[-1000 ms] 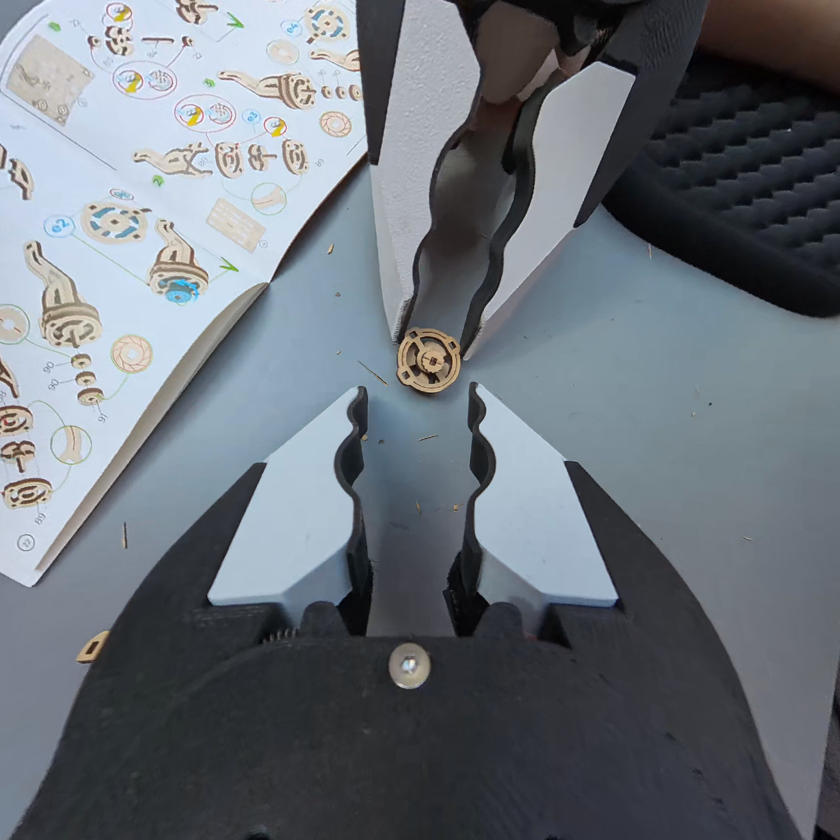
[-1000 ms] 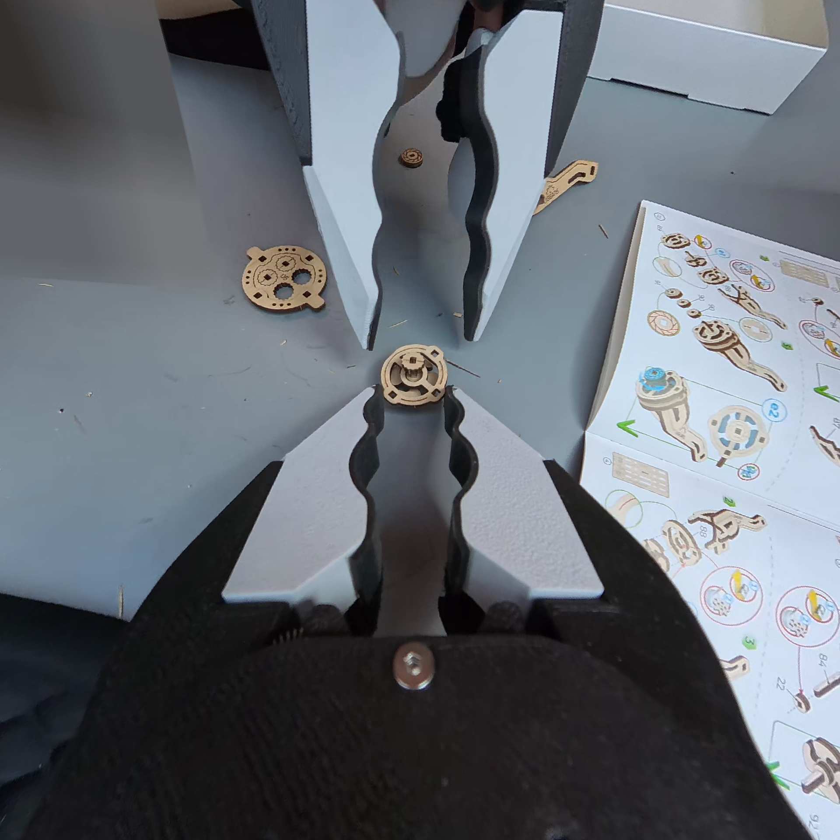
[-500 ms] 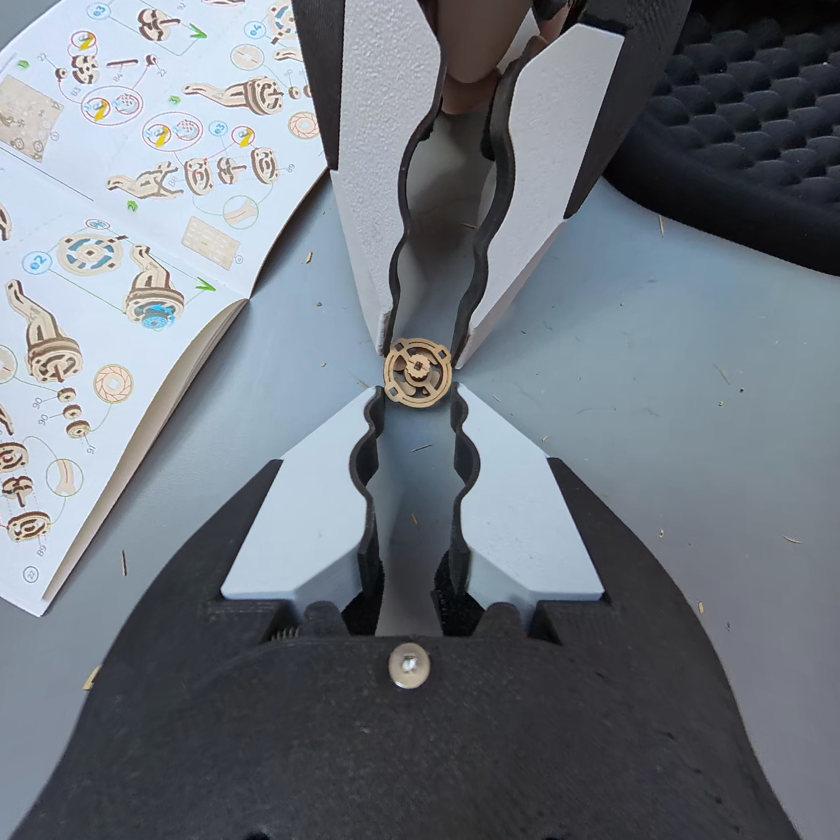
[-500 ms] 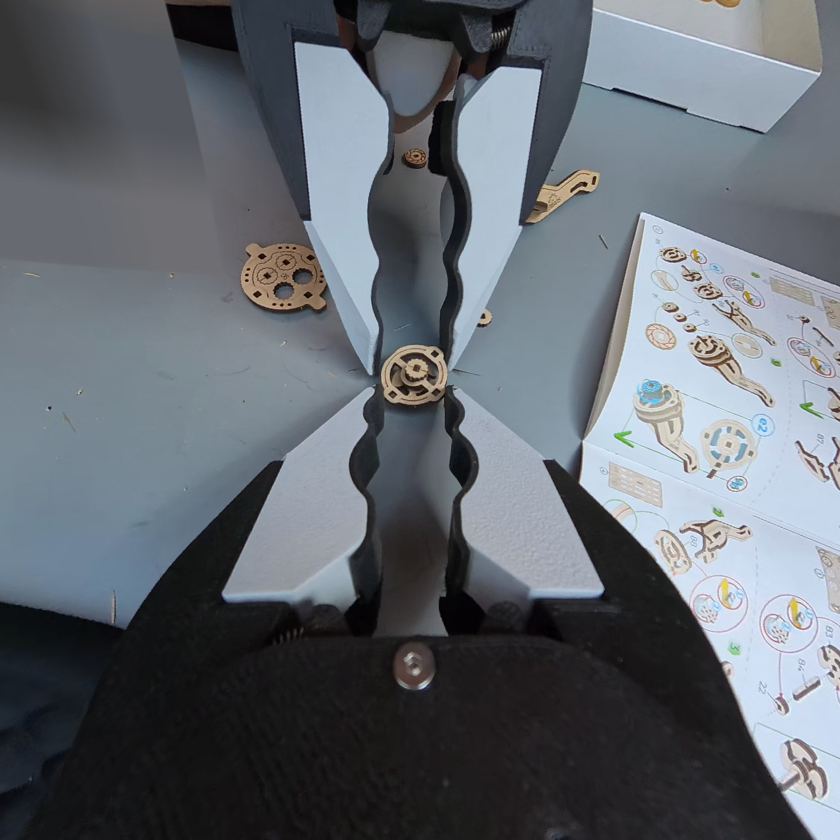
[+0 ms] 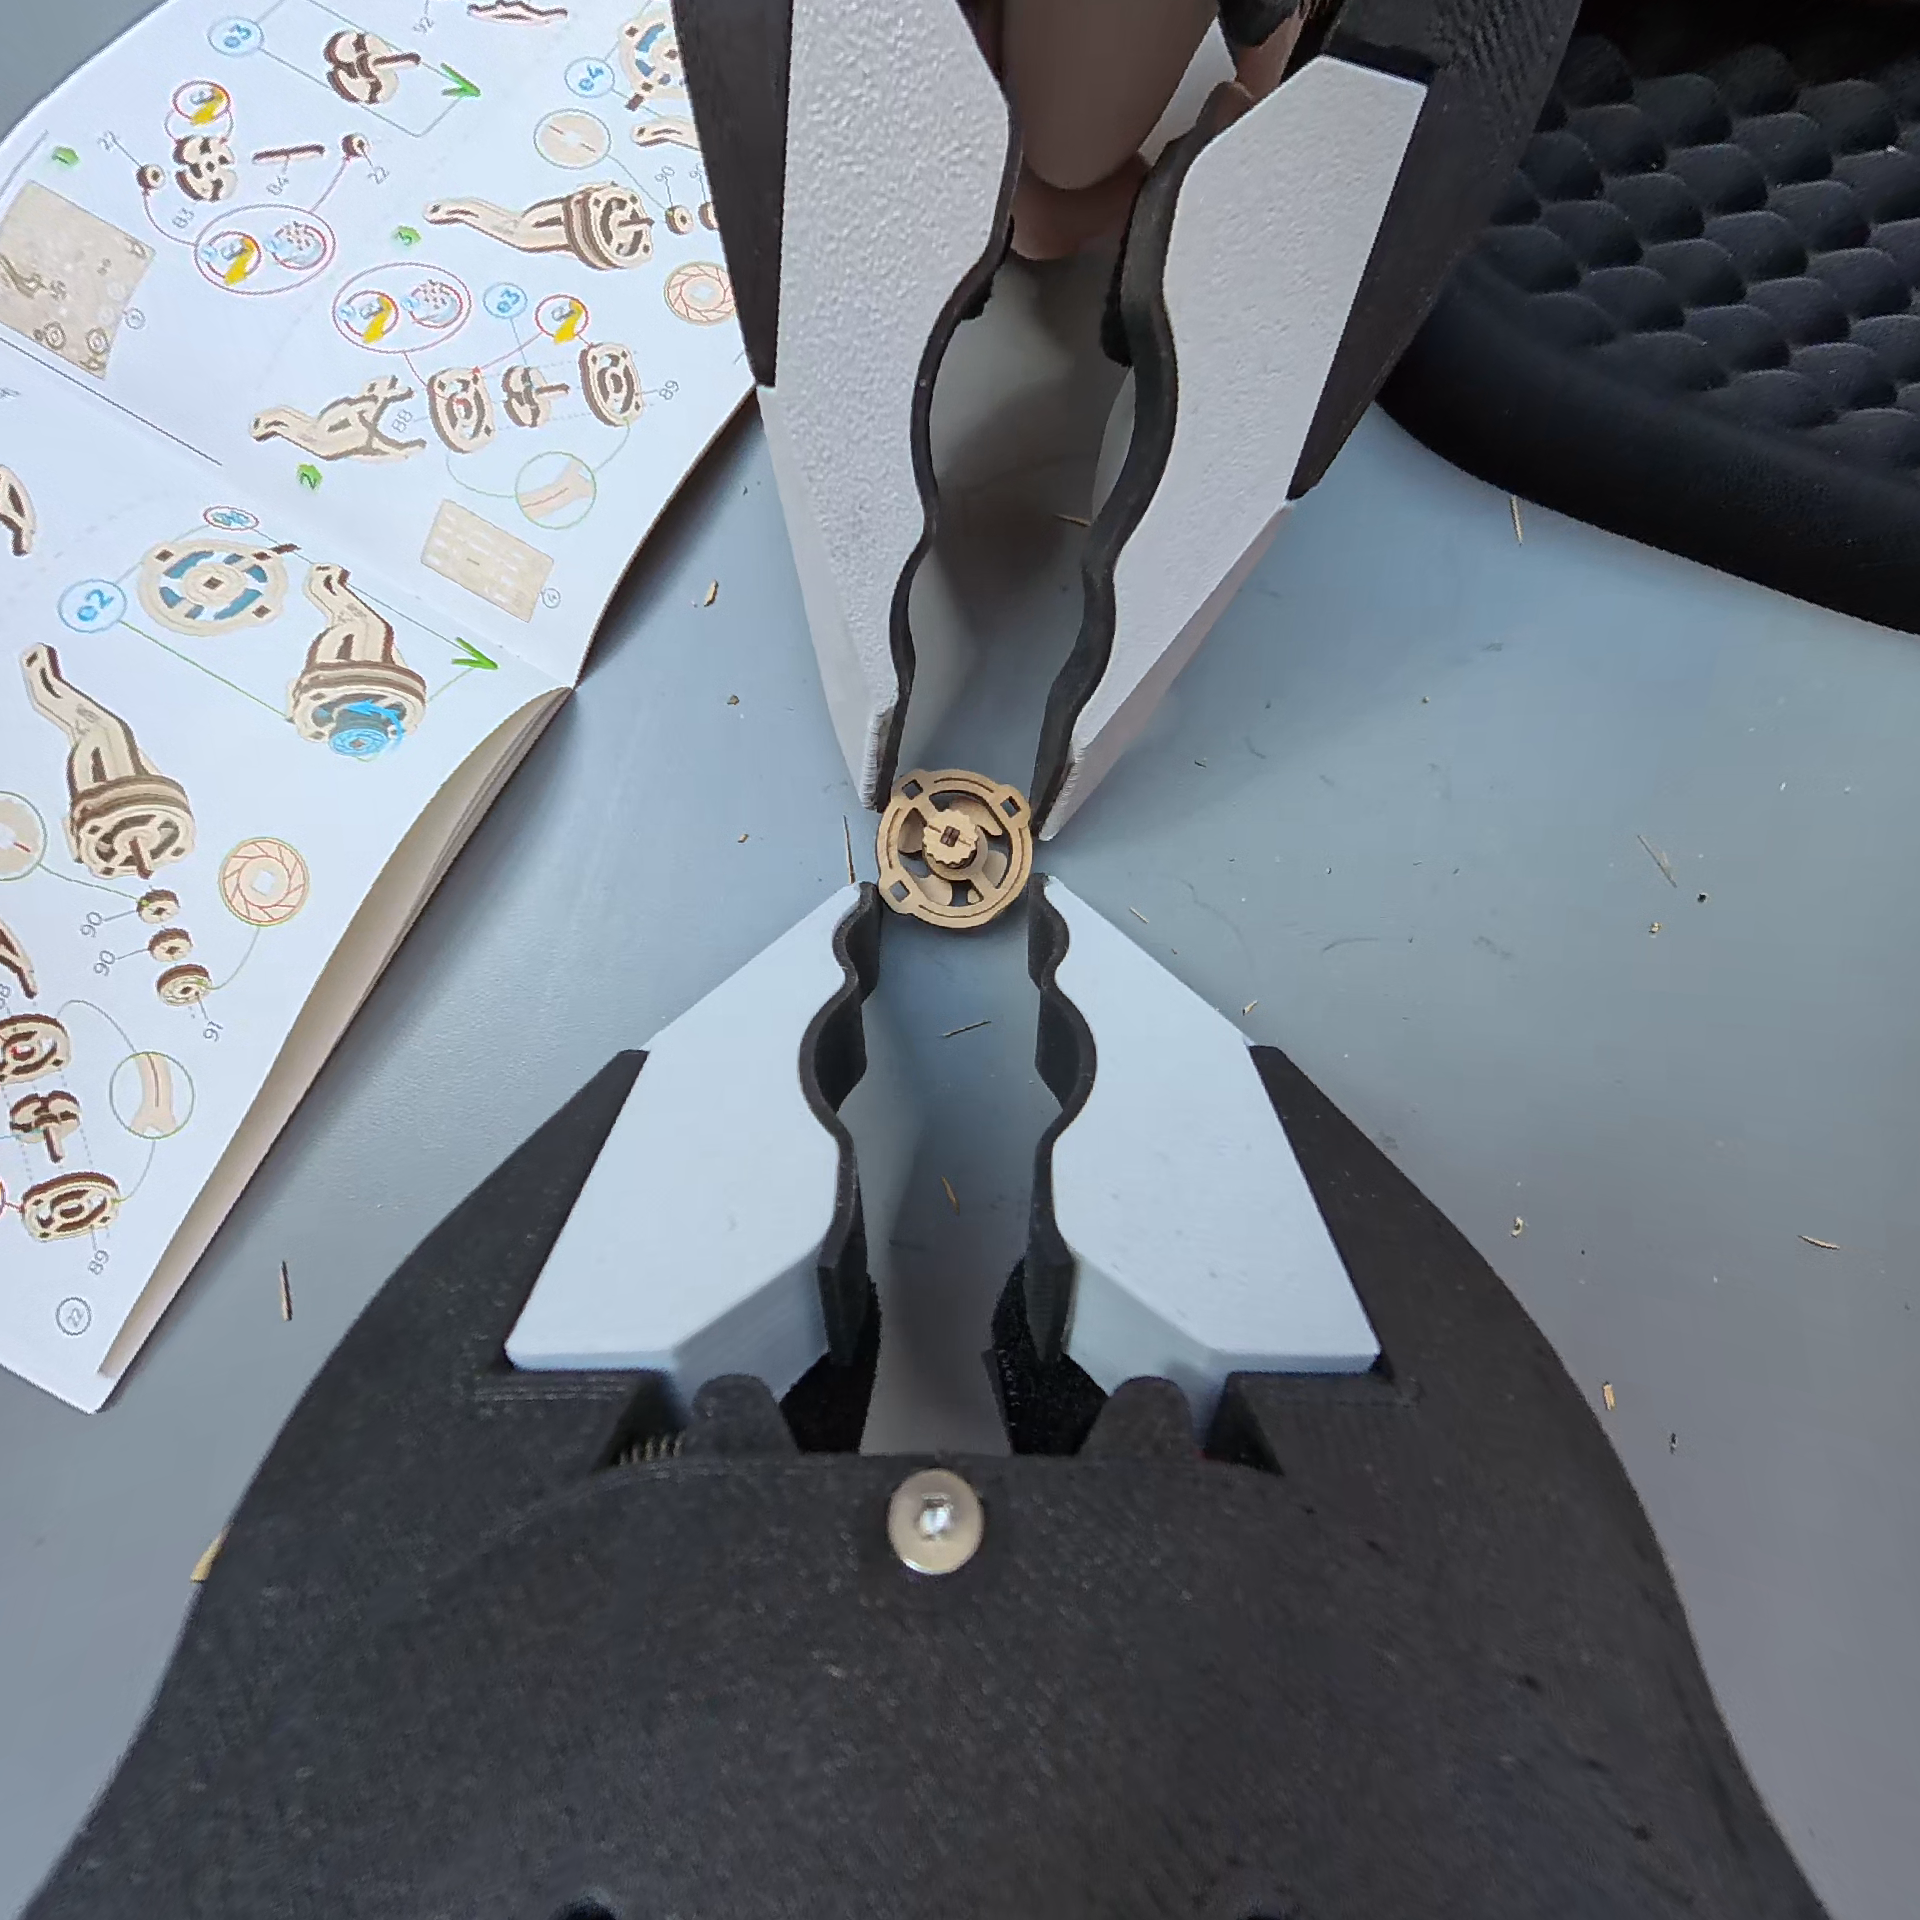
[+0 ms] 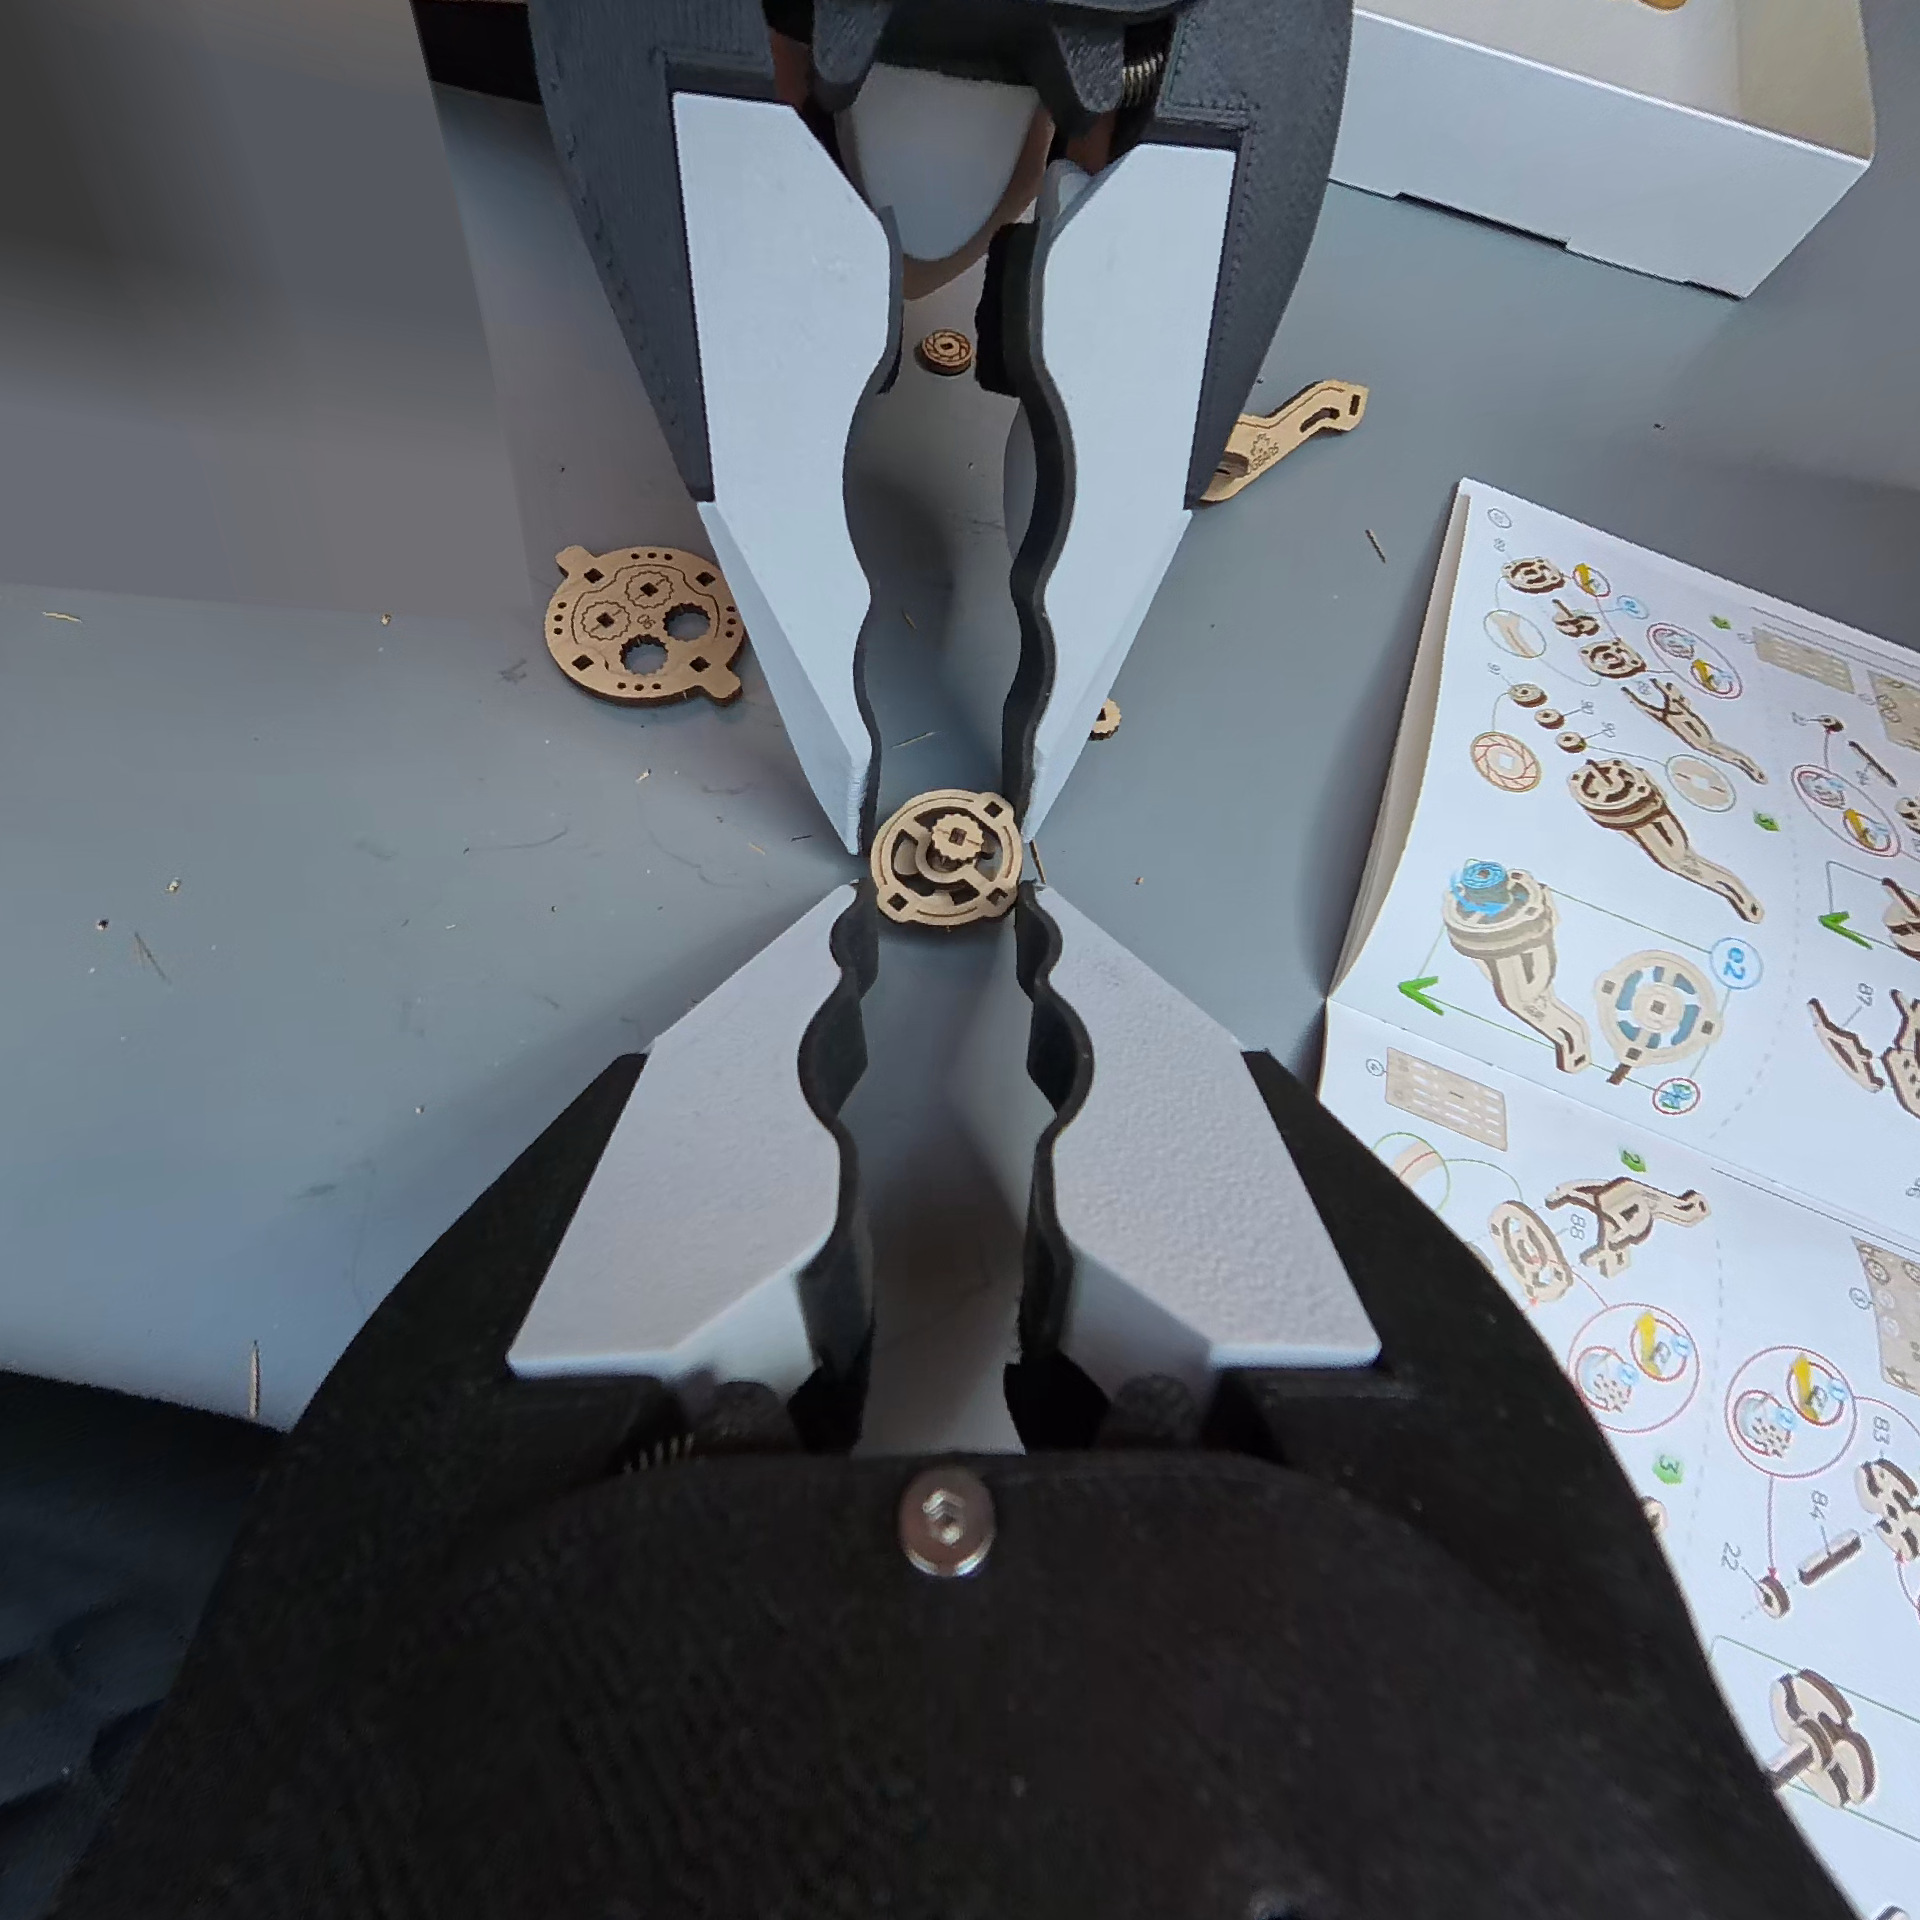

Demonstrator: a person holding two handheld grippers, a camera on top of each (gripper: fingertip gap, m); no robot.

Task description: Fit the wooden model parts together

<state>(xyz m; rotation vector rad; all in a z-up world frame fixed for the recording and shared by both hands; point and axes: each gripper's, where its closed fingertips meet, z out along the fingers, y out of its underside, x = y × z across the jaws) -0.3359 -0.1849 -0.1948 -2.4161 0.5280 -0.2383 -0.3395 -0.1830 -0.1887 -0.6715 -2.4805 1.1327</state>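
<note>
grey table (image 5: 1455, 831) with wood crumbs carries an open instruction booklet (image 5: 260, 520) and a loose round plate (image 6: 644, 629); between both tools sits the small wooden wheel assembly (image 5: 954, 850), flat on the surface; the right gripper (image 6: 945, 914) pinches its rim, narrowly closed; the left gripper (image 5: 954, 902) seems closed on the opposite rim; it looks light, thin and fragile, so hold the outer ring, not the centre gear.
</note>
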